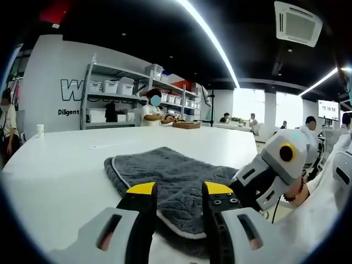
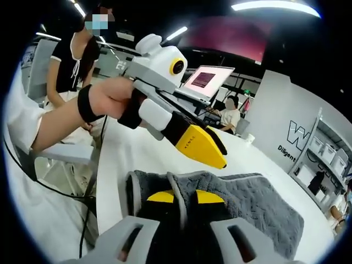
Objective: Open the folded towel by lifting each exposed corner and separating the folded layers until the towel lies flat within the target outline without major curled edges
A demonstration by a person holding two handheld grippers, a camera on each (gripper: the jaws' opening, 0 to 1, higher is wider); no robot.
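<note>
Barely started: grey towel (image 1: 170,184) lies folded on the white table (image 1: 60,170) at 12 o'clock of my spread left tongs (image 1: 177,190), my right tongs (image 2: 180,196) pinching its near corner, w/ all layers left to open.

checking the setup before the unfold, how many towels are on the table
1. A single grey towel lies folded on the white table, just ahead of the left hand-held gripper; the right hand-held gripper is closed on its near edge. Anything tucked under its folds would be hidden.
</note>
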